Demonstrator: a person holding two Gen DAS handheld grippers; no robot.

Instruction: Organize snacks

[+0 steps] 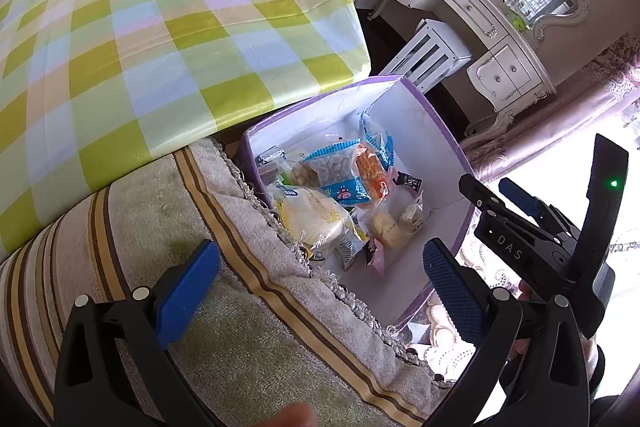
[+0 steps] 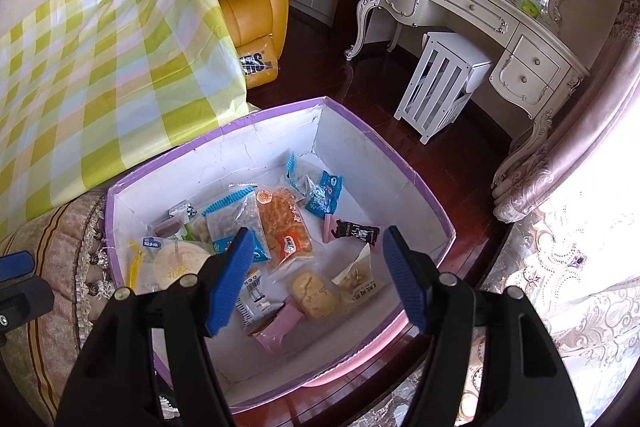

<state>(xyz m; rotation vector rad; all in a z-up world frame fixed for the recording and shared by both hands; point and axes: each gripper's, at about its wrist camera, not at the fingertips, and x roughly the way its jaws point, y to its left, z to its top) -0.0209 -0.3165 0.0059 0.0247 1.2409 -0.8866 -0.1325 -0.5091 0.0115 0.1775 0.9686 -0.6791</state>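
Left gripper [image 1: 320, 295]: black plastic arms, blue ribbed finger pads [image 1: 188, 291], silver round rivets at the joints. Right gripper [image 2: 316, 279]: same build; from the left camera its body shows white "DAS" lettering and a green light. Bare skin blurs at the lower frame edge.

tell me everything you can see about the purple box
The box is an open, lidless carton, purple outside and along the rim, white inside with creased walls. It stands upright beside a striped cushion, partly over dark wood floor. Wrapped snacks lie loose on its bottom. The open right tongs hover above it, not touching.
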